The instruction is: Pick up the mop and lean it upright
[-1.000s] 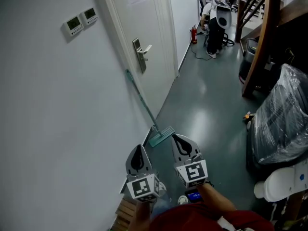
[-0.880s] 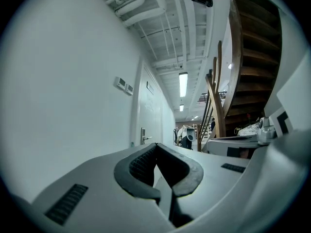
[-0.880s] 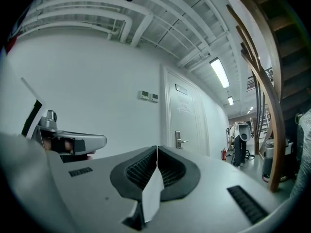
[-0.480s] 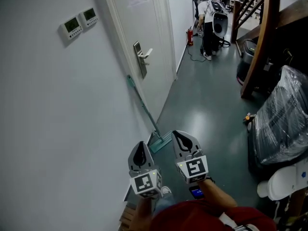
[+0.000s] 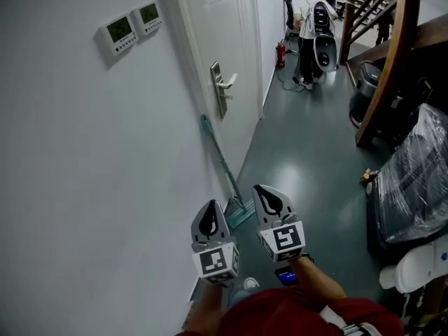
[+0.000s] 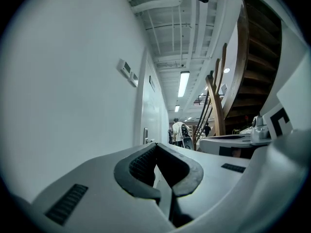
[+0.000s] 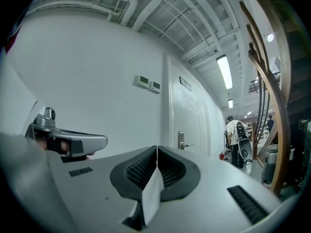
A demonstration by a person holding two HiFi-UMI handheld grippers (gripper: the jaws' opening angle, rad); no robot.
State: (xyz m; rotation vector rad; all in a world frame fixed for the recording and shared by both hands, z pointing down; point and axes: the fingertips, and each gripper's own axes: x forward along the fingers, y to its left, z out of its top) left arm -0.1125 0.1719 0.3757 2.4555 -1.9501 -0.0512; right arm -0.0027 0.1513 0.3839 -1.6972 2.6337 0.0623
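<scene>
A mop with a teal handle (image 5: 218,156) leans upright against the white wall beside the door, with its flat teal head (image 5: 243,215) on the floor. Both grippers are held level, side by side, just short of the mop head. My left gripper (image 5: 211,208) is nearest the wall, and its jaws (image 6: 155,145) meet with nothing between them. My right gripper (image 5: 269,192) is shut and empty as well, its pads pressed together in the right gripper view (image 7: 156,150). Neither gripper touches the mop.
A white door with a metal handle (image 5: 223,89) and two wall thermostats (image 5: 132,26) are on the left. A wooden staircase (image 5: 393,61), a plastic-wrapped bundle (image 5: 414,180) and a white object (image 5: 418,269) line the right. A person (image 5: 306,19) stands far down the corridor.
Both grippers have moved forward along the corridor, closer to the mop head. The door and thermostats now sit nearer in view. The jaws stayed shut.
</scene>
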